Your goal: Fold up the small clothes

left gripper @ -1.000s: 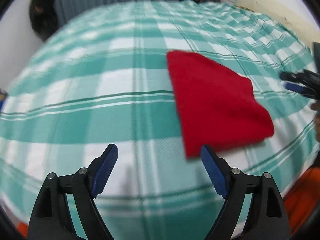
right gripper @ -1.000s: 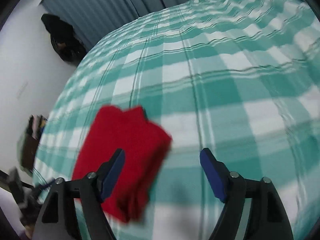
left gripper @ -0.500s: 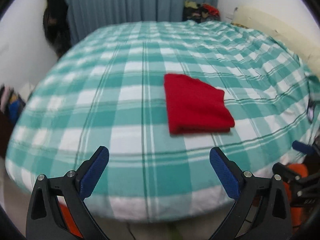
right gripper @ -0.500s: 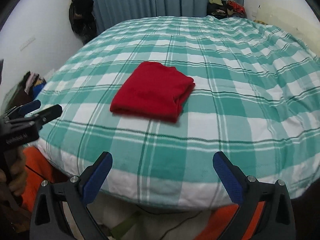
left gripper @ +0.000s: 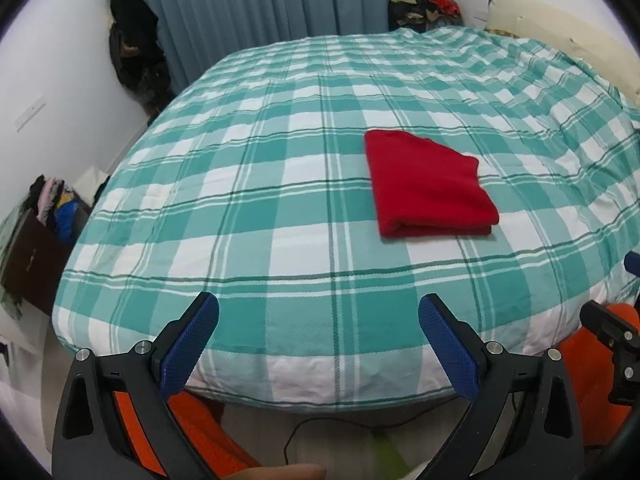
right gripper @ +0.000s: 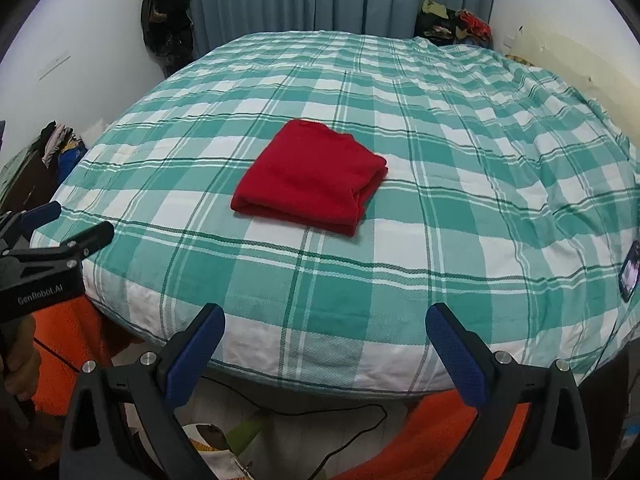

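Red garment (right gripper: 310,176), folded into a thick rectangle with its layered edges showing, lies flat on the green-and-white checked bedspread (right gripper: 460,184), well in from the bed's near edge. From the right gripper (right gripper: 324,344) it sits at about twelve o'clock, well apart, and from the left gripper (left gripper: 318,336) at about one o'clock, equally far; both grippers hang off the bed's near edge with jaws spread wide and nothing between them. Heaps of clothes (left gripper: 424,4) sit at the far corner near the blue curtain (left gripper: 280,0).
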Available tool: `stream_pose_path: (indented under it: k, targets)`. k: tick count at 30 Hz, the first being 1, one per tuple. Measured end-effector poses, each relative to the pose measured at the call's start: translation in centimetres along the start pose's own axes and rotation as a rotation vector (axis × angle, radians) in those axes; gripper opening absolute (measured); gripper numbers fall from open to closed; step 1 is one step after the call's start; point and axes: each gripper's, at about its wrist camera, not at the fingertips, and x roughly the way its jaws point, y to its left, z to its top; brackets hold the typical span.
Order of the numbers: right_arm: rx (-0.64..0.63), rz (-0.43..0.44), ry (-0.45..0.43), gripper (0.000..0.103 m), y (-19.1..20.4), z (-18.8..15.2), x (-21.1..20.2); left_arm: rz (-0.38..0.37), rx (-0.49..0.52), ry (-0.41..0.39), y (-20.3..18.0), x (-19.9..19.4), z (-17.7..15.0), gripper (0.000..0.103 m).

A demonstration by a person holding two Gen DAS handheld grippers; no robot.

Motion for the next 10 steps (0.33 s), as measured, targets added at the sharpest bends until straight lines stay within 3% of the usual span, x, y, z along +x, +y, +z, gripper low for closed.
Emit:
stream_pose_path:
  k: [7,10]
  targets:
    - [-0.012,-0.008,-0.016,0.1,0.11,0.01,-0.44,-0.034,-0.007,0.016,-0.39,0.13,-0.23,0.101]
    - [-0.003,-0.006,-0.022,0.1,0.0,0.05,-0.45,-0.038,0.001,-0.021,-0.74,-0.58,-0.44,0.101]
